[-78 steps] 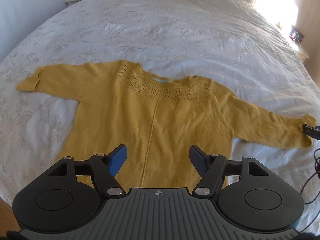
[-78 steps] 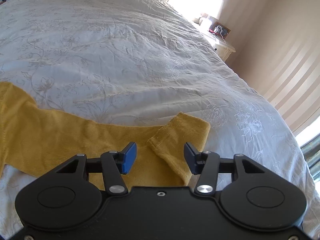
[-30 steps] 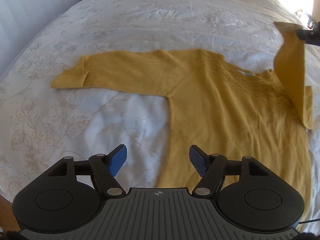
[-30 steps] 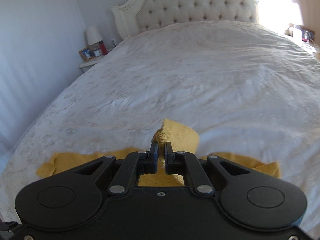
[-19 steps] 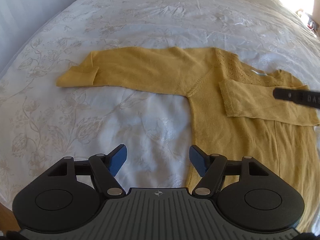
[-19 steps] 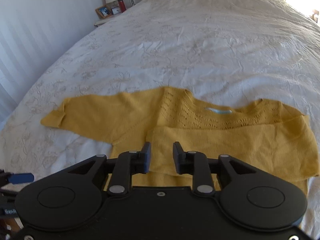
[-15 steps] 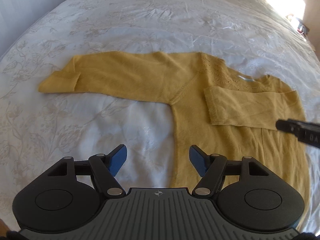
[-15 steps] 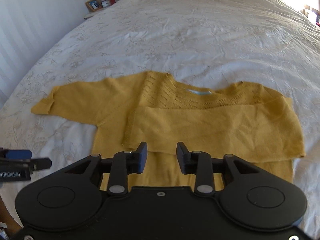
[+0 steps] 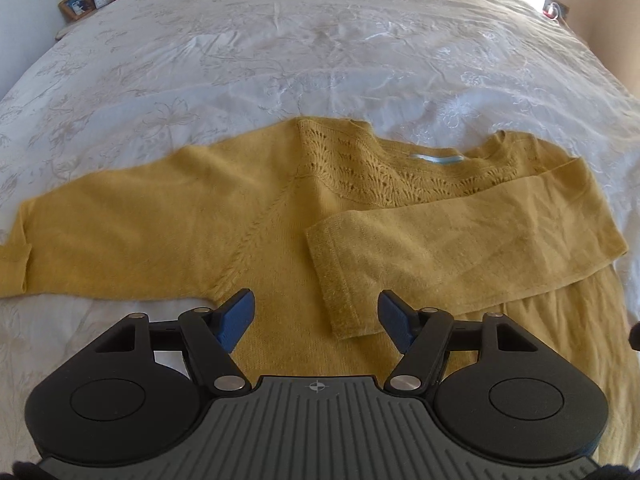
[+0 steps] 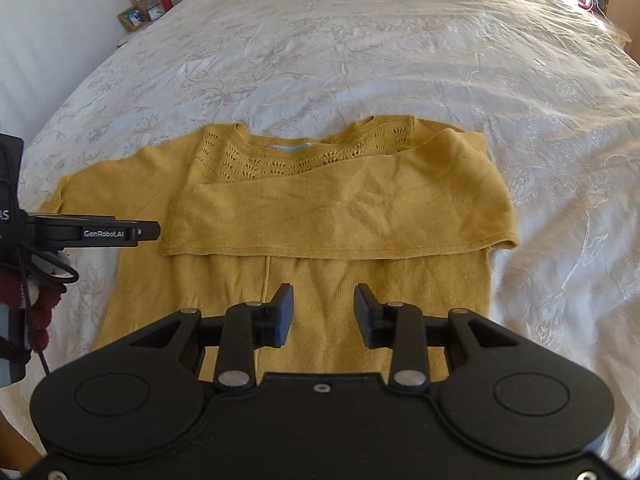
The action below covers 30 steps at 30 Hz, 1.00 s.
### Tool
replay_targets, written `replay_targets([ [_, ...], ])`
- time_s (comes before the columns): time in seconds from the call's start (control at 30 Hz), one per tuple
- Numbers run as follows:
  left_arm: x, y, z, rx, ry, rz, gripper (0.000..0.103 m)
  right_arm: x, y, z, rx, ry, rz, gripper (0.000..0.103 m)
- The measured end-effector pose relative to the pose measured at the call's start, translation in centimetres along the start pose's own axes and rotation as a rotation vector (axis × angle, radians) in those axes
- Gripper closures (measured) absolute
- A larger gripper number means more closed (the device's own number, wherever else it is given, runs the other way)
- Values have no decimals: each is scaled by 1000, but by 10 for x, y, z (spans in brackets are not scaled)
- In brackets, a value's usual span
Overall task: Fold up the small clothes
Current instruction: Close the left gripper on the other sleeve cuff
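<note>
One sleeve (image 10: 340, 216) is lying folded across the yellow sweater (image 9: 256, 240); both the left gripper (image 9: 316, 316) and right gripper (image 10: 323, 312) are hanging released, empty. Next, grasping the spread cuff (image 9: 14, 268), far beyond the left jaws' left side, seems wise.

"GenRobot.AI" on left tongs (image 10: 150, 232) (white lettering)
</note>
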<state>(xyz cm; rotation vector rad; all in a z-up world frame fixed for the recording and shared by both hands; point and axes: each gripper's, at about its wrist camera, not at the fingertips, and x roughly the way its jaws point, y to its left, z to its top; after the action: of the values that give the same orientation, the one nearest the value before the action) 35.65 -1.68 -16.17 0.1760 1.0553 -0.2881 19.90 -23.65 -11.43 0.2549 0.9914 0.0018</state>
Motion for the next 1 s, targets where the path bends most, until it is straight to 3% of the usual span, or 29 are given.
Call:
replay_targets([
  [0.37,45,-1,10,-44,81,-8,36,18,-26,5,38,36,34,58],
  [0.57,45,-7,9,-42,56,-23,58,31,-36,4,64,68,54,58],
  [0.63,45,-8,8,-48,45,-25,79,34,-37,4,66,72,61,58],
  [0.77,43,-7,9,-71,41,-40,97,39,-37,4,71,78,68,58],
  [0.83,33,-8,11,-78,10,-24,98,39,-38,4,75,78,69,58],
  [1.0,-25,-8,30,-38,-162,10,98,36,-43,4,96,67,63,58],
])
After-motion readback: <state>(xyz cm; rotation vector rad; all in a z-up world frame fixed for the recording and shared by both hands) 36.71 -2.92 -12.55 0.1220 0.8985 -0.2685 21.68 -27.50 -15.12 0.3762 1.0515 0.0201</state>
